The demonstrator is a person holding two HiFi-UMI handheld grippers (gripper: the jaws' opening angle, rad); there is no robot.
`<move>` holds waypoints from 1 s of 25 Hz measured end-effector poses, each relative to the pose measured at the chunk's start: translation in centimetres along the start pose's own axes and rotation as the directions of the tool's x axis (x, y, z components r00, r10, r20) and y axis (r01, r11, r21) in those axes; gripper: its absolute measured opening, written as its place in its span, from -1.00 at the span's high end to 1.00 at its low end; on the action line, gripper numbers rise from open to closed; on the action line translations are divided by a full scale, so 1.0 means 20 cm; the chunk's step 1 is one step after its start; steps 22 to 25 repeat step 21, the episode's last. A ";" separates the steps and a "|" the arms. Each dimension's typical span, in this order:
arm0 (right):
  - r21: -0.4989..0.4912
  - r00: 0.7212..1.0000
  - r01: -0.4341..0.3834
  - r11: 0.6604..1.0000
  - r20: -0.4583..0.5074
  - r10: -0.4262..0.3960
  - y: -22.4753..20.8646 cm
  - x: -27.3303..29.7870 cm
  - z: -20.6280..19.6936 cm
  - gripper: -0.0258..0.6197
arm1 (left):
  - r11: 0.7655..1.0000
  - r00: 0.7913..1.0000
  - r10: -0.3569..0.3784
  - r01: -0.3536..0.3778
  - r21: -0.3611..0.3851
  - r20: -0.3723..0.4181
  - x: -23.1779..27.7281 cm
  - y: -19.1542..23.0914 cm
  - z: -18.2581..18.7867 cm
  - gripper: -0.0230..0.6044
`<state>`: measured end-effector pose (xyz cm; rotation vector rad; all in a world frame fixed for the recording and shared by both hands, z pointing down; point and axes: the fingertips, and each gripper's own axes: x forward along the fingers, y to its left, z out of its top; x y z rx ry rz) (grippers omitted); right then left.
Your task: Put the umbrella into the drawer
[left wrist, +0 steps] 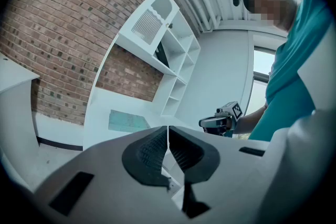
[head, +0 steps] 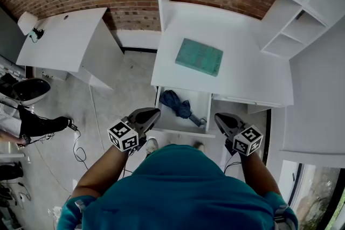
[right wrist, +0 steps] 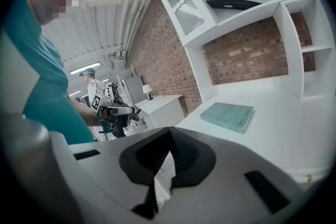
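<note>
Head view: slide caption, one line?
Umbrella lies in the open drawer; left tool and right tool hover shut near its front.

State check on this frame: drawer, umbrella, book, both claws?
White desk drawer: open, pulled out.
Dark blue fabric umbrella: folded, lying inside the drawer.
Teal rectangular book: closed, flat on the white desk.
Left claw: shut, nothing between the jaws.
Right claw: shut, nothing between the jaws.
</note>
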<state>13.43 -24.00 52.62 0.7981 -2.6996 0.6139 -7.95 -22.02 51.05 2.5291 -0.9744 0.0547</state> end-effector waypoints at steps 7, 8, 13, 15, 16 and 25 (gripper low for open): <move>-0.001 1.000 -0.003 1.000 -0.007 0.003 0.01 0.01 -0.02 0.85 | 1.000 1.000 -0.003 0.003 0.002 -0.003 -0.01 0.00 0.00 0.86; -0.001 1.000 -0.003 1.000 -0.008 0.003 0.01 0.01 -0.02 0.86 | 1.000 1.000 -0.003 0.003 0.002 -0.004 -0.01 0.00 -0.01 0.86; -0.002 1.000 -0.007 1.000 -0.008 0.007 0.02 0.01 -0.02 0.86 | 1.000 1.000 -0.003 0.003 0.001 -0.004 -0.01 0.00 -0.01 0.86; -0.001 1.000 -0.008 1.000 -0.010 0.008 0.02 0.02 -0.03 0.86 | 1.000 1.000 -0.003 0.003 0.000 -0.003 -0.02 0.00 -0.01 0.86; 0.000 1.000 -0.008 1.000 -0.011 0.008 0.03 0.02 -0.03 0.86 | 1.000 1.000 -0.003 0.003 -0.002 -0.003 -0.02 0.00 -0.01 0.86; 0.003 1.000 -0.011 1.000 -0.013 0.011 0.02 0.01 -0.03 0.86 | 1.000 1.000 0.001 -0.001 -0.006 -0.003 -0.01 0.00 -0.01 0.86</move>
